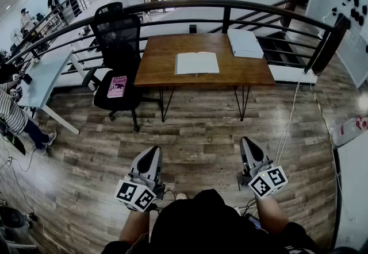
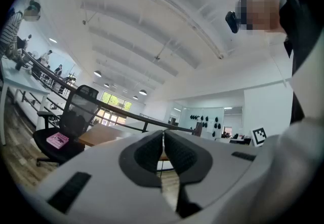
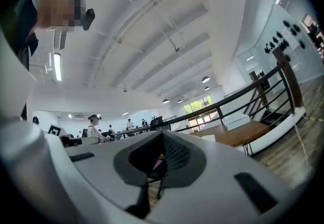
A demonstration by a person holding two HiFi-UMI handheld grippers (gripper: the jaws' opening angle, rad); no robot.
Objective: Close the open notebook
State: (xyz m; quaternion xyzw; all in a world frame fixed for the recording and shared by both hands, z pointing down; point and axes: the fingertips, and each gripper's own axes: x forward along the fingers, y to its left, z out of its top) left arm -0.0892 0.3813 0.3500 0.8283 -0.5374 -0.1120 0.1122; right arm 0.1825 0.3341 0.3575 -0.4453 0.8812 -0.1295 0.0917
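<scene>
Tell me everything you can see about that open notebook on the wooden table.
The open notebook lies flat and face up on the brown wooden table, near the table's front edge and about midway along it. Both pages look white; any writing is too small to tell. A darker fold line runs down the middle where the pages meet. It looks like paper, and its cover is hidden underneath. Only the table touches it, and nothing rests on top.

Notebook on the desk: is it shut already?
No, the notebook lies open on the desk, both white pages facing up.
</scene>
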